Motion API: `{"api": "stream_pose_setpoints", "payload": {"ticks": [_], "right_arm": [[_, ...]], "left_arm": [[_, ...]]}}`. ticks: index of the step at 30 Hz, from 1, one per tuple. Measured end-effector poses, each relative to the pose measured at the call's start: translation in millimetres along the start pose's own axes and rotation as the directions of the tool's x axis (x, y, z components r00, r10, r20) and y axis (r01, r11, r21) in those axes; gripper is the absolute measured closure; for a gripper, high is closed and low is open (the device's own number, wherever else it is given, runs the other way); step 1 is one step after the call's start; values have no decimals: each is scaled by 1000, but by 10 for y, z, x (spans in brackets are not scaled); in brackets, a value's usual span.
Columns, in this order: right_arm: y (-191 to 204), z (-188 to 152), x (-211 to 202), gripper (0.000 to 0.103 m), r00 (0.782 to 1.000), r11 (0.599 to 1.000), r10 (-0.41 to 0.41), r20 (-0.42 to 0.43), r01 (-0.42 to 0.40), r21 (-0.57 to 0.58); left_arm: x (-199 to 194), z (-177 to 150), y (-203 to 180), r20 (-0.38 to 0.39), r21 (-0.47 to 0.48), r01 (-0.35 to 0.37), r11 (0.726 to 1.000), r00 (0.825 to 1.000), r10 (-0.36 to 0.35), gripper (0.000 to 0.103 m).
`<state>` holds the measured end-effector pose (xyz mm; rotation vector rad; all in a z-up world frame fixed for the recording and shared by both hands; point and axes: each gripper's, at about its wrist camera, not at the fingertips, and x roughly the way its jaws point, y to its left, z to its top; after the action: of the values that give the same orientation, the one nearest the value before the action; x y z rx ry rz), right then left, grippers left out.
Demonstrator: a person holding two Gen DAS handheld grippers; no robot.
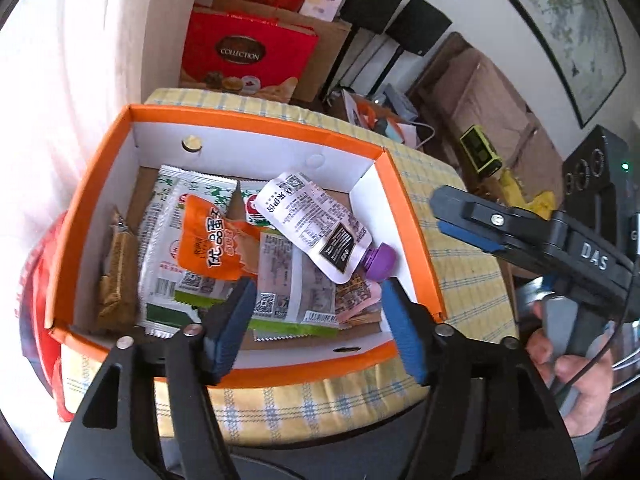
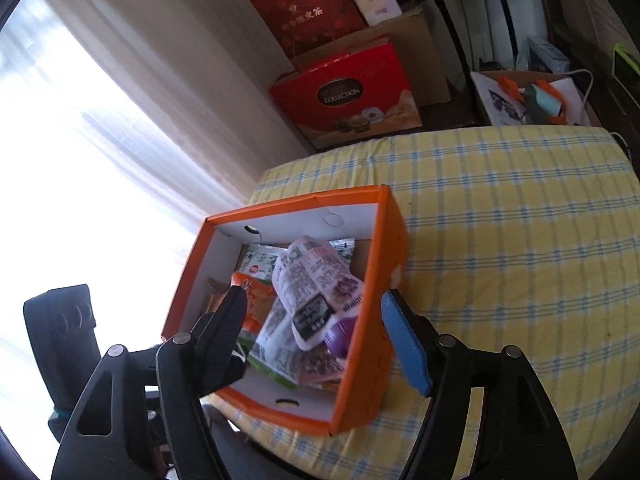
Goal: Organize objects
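Hovering: both tongs, left [image 1: 316, 320] and right [image 2: 314, 336], wide and empty; pouch [image 1: 316, 224] in box [image 1: 256, 124] just ahead, cap pointing right.

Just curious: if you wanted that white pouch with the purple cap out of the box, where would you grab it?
Probably its flat body, from above: the pouch lies on top of the other packets, while its purple cap sits near the box wall.

Orange box [image 2: 360, 360] walls block sides; checked cloth [image 2: 520, 240] rightward clear.

Red gift box [image 2: 348, 96], brown carton [image 2: 420, 60], framed picture [image 1: 560, 32], perhaps dark speakers [image 1: 400, 12].
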<state>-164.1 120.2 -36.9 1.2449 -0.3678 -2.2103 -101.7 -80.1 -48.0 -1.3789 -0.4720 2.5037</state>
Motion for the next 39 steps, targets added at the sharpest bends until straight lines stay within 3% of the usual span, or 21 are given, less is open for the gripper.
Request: {"api": "stream_pose_setpoints", "payload": {"ticks": [3, 11, 13, 15, 19, 25, 28, 30, 39], "right_arm": [[-33, -41, -67, 23, 1000, 1000, -12, 3, 12, -3], [-71, -188, -224, 17, 997, 997, -69, 19, 70, -33], [-68, -240, -274, 15, 995, 994, -100, 25, 101, -50], [-62, -294, -326, 12, 991, 989, -129, 28, 130, -68], [-47, -367, -432, 2, 985, 982, -166, 40, 168, -91], [-14, -446, -579, 0, 961, 952, -267, 76, 275, -131], [-10, -496, -612, 0, 930, 918, -358, 89, 368, -150], [-3, -534, -640, 0, 922, 909, -374, 96, 386, -160], [43, -721, -815, 0, 917, 906, -377, 130, 394, -152]], "left_arm": [[-13, -17, -32, 1, 16, -30, 999, 1000, 30, 38], [-102, -51, -89, 19, 45, -93, 995, 996, 92, 36], [-146, -69, -104, 27, 54, -104, 993, 994, 103, 32], [-197, -91, -125, 43, 54, -107, 993, 994, 105, 20], [-266, -99, -195, 68, 60, -125, 990, 990, 120, 19], [-370, -121, -276, 94, 61, -117, 991, 989, 111, 13], [-433, -140, -296, 108, 51, -106, 993, 989, 100, 8], [-458, -163, -320, 109, 51, -98, 994, 990, 92, 0], [-457, -304, -452, 111, 91, -141, 986, 985, 130, 0]]}}
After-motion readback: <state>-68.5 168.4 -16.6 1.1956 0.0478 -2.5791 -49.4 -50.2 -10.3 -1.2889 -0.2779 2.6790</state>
